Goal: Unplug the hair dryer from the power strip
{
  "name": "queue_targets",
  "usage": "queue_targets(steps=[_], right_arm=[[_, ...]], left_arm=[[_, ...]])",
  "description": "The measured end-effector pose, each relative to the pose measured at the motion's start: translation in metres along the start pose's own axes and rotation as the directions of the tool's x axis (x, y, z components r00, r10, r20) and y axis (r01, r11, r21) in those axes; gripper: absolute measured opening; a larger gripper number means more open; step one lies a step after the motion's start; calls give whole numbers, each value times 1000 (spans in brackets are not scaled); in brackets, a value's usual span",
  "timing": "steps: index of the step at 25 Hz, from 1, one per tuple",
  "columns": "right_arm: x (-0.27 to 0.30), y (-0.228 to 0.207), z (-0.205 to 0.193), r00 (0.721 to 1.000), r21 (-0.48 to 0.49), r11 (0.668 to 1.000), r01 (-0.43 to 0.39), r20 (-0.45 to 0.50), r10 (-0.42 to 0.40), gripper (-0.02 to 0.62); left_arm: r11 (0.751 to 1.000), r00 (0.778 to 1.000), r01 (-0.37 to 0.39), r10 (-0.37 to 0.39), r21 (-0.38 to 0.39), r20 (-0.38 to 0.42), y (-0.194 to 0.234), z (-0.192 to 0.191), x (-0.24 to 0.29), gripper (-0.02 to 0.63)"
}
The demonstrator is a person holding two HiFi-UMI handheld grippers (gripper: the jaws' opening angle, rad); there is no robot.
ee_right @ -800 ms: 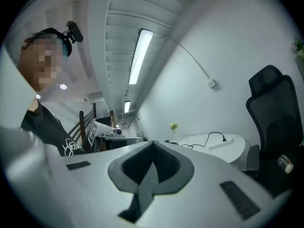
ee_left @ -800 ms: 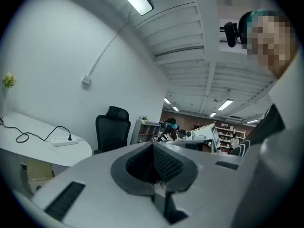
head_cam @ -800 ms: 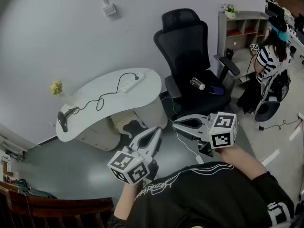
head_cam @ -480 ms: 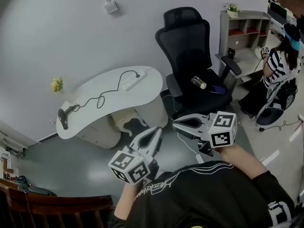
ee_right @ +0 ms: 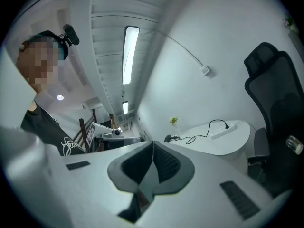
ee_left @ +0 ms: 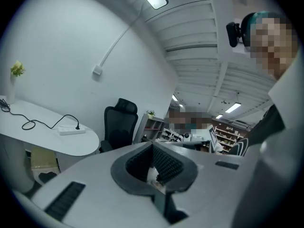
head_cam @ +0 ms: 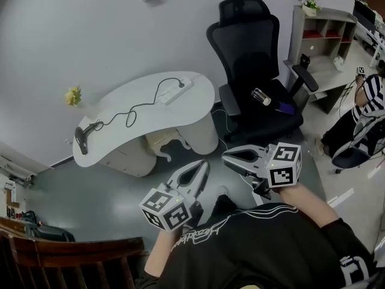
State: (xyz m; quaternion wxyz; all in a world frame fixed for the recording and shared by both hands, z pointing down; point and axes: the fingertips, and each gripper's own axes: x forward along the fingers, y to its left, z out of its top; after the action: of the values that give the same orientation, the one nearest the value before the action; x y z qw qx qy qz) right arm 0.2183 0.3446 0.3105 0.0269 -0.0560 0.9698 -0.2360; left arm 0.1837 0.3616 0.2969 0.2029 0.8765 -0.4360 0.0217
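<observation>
White table (head_cam: 171, 118): black hair dryer (head_cam: 80, 138) at left end, cord plugged into power strip (head_cam: 178, 91) at right end. Left gripper (head_cam: 202, 165), right gripper (head_cam: 227, 156) well apart from table, jaws together, empty.

Two grippers sit at lower centre: the left gripper (head_cam: 203, 166) and the right gripper (head_cam: 227, 157). At centre left, one white table (head_cam: 174, 110) carries one hair dryer (head_cam: 80, 139), one power strip (head_cam: 176, 91) and one yellow flower (head_cam: 73, 96). At upper right stand one black office chair (head_cam: 246, 47) and one shelf unit (head_cam: 328, 26).
</observation>
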Motion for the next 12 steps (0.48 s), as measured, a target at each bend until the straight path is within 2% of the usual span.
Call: queue_targets(steps=[7, 12], right_arm=[[19, -41, 15, 1000, 31, 1000, 4, -5, -4, -3], [48, -88, 21, 999, 57, 998, 41, -11, -41, -3]], left_arm=[[1000, 999, 6, -5, 14, -37, 47, 16, 33, 3], [1000, 998, 5, -5, -11, -59, 105, 23, 57, 3]])
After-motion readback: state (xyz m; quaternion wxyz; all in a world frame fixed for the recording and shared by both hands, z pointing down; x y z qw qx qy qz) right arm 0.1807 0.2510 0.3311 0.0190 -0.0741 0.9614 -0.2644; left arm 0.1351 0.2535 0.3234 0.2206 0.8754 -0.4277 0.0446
